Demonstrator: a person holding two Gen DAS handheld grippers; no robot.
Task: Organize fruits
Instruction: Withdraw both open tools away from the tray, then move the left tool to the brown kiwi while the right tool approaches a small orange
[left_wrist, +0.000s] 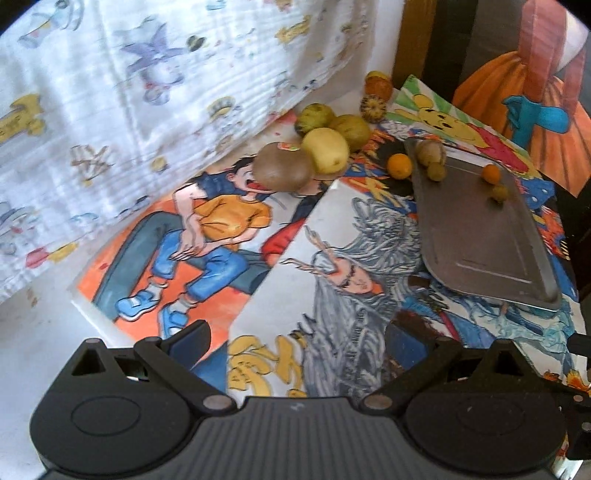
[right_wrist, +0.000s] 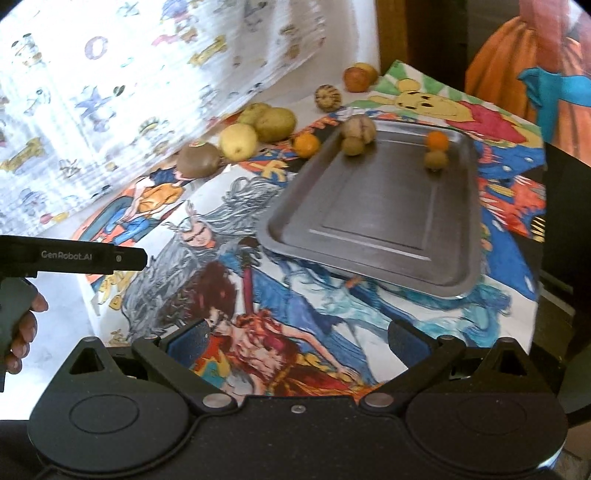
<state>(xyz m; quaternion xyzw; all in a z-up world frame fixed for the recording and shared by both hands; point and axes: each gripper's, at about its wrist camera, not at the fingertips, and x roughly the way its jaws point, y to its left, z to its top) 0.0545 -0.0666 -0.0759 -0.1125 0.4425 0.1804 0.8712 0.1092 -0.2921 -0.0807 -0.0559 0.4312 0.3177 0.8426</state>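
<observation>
A grey metal tray (right_wrist: 376, 221) lies on a cartoon-printed cloth; it also shows in the left wrist view (left_wrist: 476, 229). On its far end sit a brown fruit (right_wrist: 358, 127), two small green fruits (right_wrist: 352, 146) and a small orange (right_wrist: 437, 140). Off the tray to the left lie a brown kiwi-like fruit (left_wrist: 282, 168), a yellow fruit (left_wrist: 325, 150), green-yellow fruits (left_wrist: 351, 127), an orange (left_wrist: 399, 166), a striped round fruit (left_wrist: 373, 107) and a red-orange fruit (left_wrist: 378, 86). My left gripper (left_wrist: 297, 343) is open and empty, well short of the fruits. My right gripper (right_wrist: 297, 341) is open and empty, short of the tray.
A white printed cloth (left_wrist: 147, 92) hangs at the back left. The table's right edge (right_wrist: 546, 221) drops off beside the tray. The left gripper's body and the hand holding it (right_wrist: 22, 325) show at the left of the right wrist view. An orange garment (right_wrist: 517, 55) is at the far right.
</observation>
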